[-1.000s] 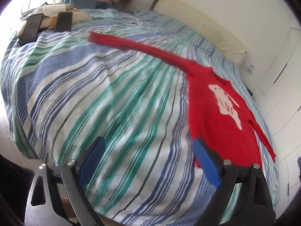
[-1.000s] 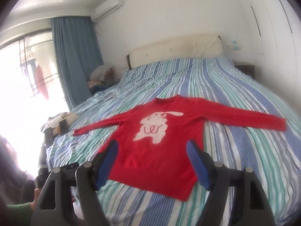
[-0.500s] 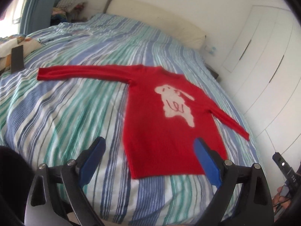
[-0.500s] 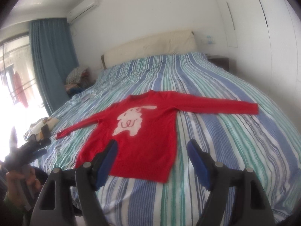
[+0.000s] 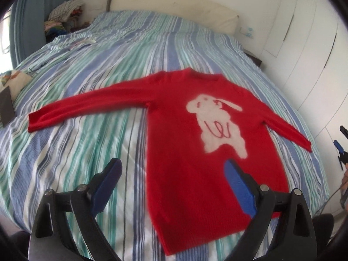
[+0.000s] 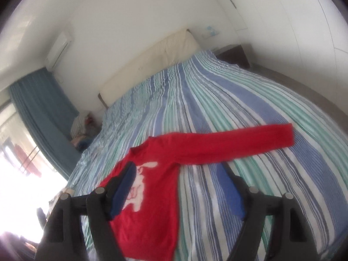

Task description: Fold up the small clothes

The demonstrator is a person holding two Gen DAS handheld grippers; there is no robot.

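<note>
Nearest in the left wrist view, the left gripper [image 5: 171, 184] is seen with its two blue-padded fingers spread wide and nothing held between them; it hangs above the near end of the bed, apparently readied for a first grasp. Just beyond and partly between those fingers, the hem of a small red sweater [image 5: 202, 152] is laid flat on the striped bedsheet [image 5: 87, 134], front side up, so that a white rabbit motif [image 5: 215, 124] is shown. The garment appears to have been spread out in full so that its edges can be reached and folded. Ahead and to the left of the tool, one sleeve [image 5: 87, 106] is stretched straight out across the stripes; ahead and to the right, the other sleeve slopes toward the bed's edge. In the right wrist view, the right gripper [image 6: 180, 187] is likewise seen wide apart and empty, tilted, with the sweater's body under its left finger and the long right sleeve [image 6: 235, 143] lying just ahead of it, which suggests that this sleeve may be taken first. No fold has yet been made. Farther off, a cream headboard [image 5: 174, 6] is set against the white wall, a pile of clothes [image 5: 63, 15] is heaped beside a blue curtain [image 6: 43, 113], and white wardrobe doors [image 5: 313, 43] stand to the far right.
</note>
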